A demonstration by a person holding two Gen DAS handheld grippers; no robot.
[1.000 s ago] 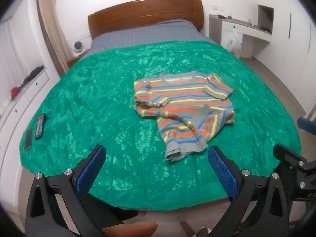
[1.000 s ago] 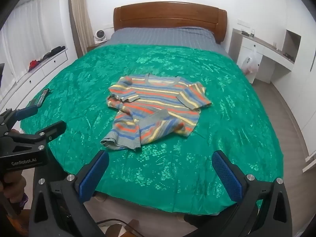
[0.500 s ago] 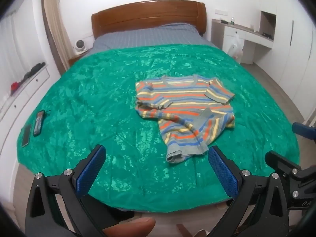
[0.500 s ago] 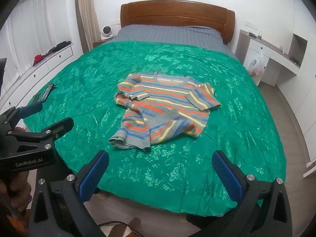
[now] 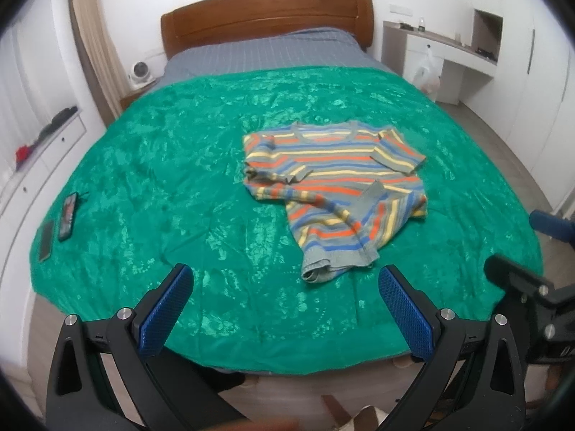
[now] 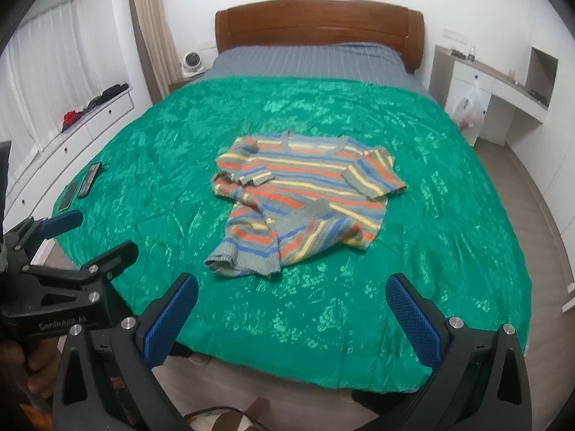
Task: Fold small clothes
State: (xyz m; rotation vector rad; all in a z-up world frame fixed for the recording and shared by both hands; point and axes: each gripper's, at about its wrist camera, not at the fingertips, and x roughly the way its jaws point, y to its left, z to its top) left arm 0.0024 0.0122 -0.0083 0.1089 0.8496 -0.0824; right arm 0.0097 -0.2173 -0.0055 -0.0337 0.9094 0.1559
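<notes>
A small striped T-shirt in grey, orange, blue and yellow lies crumpled on the green bedspread, neck toward the headboard, its lower part twisted and bunched toward me. It also shows in the right wrist view. My left gripper is open and empty, held above the foot of the bed, short of the shirt's hem. My right gripper is open and empty, also at the foot of the bed. Each gripper shows at the edge of the other's view.
Two dark phones or remotes lie near the bed's left edge. White drawers run along the left wall. A white desk with a plastic bag stands right of the wooden headboard. Wood floor lies on the right.
Both grippers have drifted slightly forward and upward toward the bed; the shirt sits a little nearer the jaws. The shirt has not moved. Both grippers stay open.
</notes>
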